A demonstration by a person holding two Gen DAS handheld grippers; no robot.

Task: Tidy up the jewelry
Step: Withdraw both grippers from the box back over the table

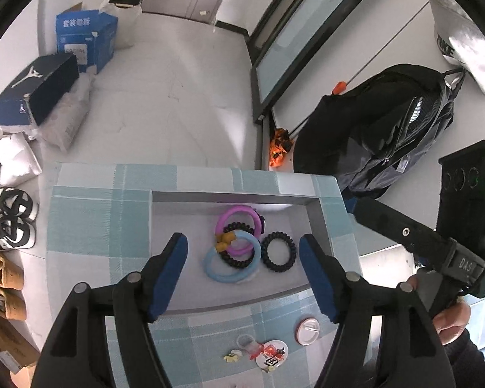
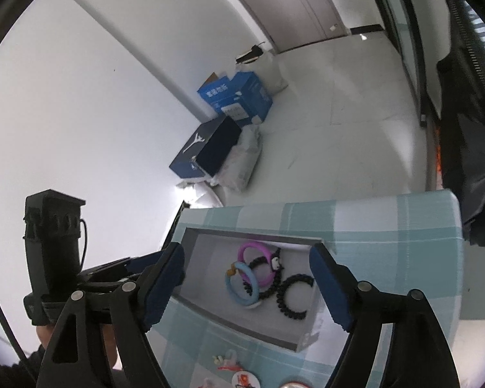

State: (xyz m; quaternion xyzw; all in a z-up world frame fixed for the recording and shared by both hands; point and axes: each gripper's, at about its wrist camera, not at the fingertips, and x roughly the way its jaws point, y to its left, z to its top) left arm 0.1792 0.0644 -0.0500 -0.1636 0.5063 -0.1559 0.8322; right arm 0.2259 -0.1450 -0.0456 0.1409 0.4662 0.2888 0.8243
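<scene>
Hair rings (image 1: pixel 239 249) already lie in the tray (image 1: pixel 326 226), badges (image 1: pixel 308 330) remain on the bench (image 1: pixel 90 213); both tongs (image 1: pixel 244 271) (image 2: pixel 247 286) gape wide, empty.

My left wrist cam looks down along my fingers, close above the grey tray (image 1: pixel 320 223); right wrist cam sees it obliquely from the right, a bit further back. Both share tray (image 2: pixel 190 258) & checked cloth (image 1: pixel 97 213).
</scene>
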